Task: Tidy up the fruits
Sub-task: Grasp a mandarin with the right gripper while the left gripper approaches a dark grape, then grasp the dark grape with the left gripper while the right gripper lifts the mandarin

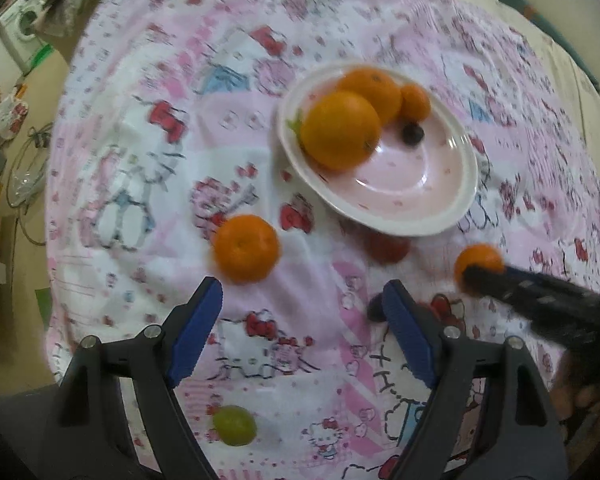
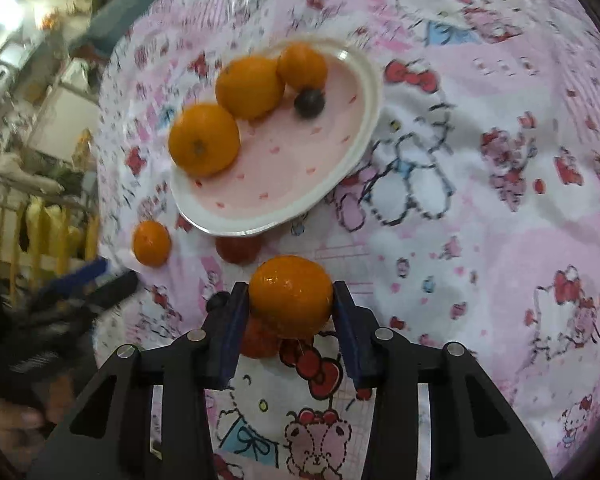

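Left hand-held gripper [image 1: 302,302] gapes; right hand-held gripper [image 2: 290,300] clamped, both pointing down.

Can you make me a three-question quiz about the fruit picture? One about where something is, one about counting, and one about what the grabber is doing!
1. Where is the blueberry?
A. on the pink plate
B. on the cloth
C. between fingers

2. How many oranges sit on the plate?
A. one
B. three
C. five

3. What is the right gripper doing?
A. standing open, empty
B. squeezing a grape
C. gripping an orange

Answers: 1 A, it lies beside the oranges on the plate. 2 B, three orange fruits rest there. 3 C, both fingers press the orange's sides.
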The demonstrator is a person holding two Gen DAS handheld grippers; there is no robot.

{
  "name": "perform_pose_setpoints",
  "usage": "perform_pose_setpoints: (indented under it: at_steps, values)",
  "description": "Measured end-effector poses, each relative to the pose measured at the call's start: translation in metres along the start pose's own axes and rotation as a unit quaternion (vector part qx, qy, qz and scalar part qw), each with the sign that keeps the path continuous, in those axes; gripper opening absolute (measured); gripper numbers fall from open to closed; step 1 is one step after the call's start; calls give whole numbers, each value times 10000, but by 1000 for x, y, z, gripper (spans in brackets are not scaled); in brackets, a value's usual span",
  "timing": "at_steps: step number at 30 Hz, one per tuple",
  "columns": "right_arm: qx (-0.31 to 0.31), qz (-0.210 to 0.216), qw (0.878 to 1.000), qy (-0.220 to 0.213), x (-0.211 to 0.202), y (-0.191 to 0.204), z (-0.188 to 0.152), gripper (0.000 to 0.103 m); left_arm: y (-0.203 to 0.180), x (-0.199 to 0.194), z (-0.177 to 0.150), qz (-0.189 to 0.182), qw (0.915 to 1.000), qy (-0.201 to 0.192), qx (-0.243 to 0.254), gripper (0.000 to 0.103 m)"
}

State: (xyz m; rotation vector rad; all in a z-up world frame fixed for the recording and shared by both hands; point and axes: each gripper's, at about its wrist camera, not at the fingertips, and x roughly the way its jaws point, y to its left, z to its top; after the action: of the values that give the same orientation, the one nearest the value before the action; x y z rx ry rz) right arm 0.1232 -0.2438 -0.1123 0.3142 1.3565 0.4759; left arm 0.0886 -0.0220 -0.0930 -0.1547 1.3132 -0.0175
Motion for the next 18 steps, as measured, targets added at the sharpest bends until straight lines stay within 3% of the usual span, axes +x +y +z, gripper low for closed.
perform_pose_setpoints:
  at_steps: [2,6,8,9,15,18]
  values:
    - [121,52,9998,-155,-12,-6,-2,43,-9,8,1,-91,9998,147,113,70]
    - [289,88,9985,-465,-37,-19,-3,43,-26,26,4,-405,9980,480,120,66]
    - [372,107,9979,-515,-42,-24,-4,43,-30,37,7,-552,9960,703,-24,50]
    - [418,97,9976,-534,-43,-28,-5,43,-32,42,8,-581,9952,786,-73,47]
    - [441,57,9975,-555,-48,-35,-8,43,-40,55,5,-404,9948,933,-23,43]
    - [477,78,9971,-586,-49,-35,-7,43,-44,56,1,-319,9942,1026,78,31]
